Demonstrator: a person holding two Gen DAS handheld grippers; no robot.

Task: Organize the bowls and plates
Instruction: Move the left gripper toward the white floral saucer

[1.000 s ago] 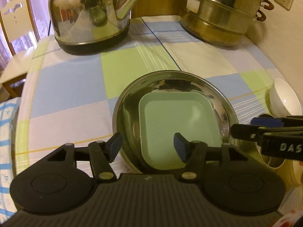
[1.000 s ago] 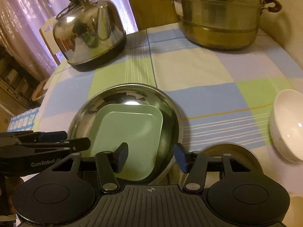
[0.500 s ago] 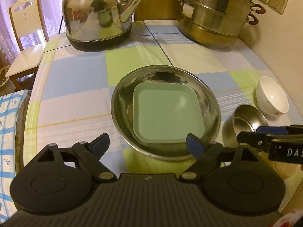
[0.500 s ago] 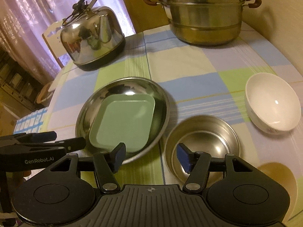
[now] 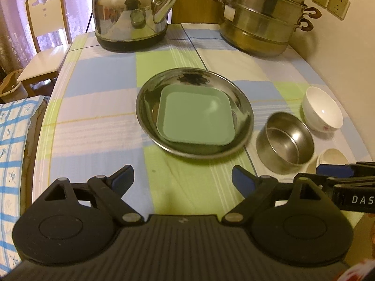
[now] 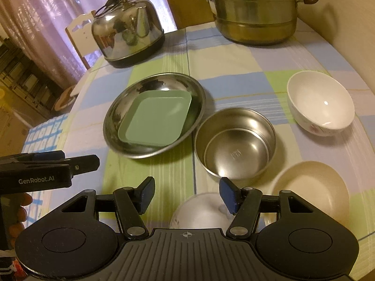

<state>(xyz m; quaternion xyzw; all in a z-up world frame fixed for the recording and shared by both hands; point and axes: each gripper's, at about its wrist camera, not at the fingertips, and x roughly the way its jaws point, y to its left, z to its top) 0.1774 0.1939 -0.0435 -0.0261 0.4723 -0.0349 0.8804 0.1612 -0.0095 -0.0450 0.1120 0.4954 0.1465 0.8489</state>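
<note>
Right gripper [image 6: 187, 195] is hanging released, jaws having just been opening with nothing between them; the steel bowl [image 6: 235, 142] is lying dead ahead, just beyond its tips. Left gripper [image 5: 182, 179], also released and just widened, is sitting nearer the steel plate [image 5: 243, 114] holding the green plate [image 5: 195, 118]. I am judging the right the nearer for the bowls.

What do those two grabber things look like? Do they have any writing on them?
Both are black plastic. Each has a ribbed body with two round discs and hinged arms ending in blue-padded fingers. The left gripper shows white "GenRobot.AI" lettering on its side in the right wrist view. The right gripper shows white letters "DAS" on its side in the left wrist view. No cables or sleeves show.
</note>
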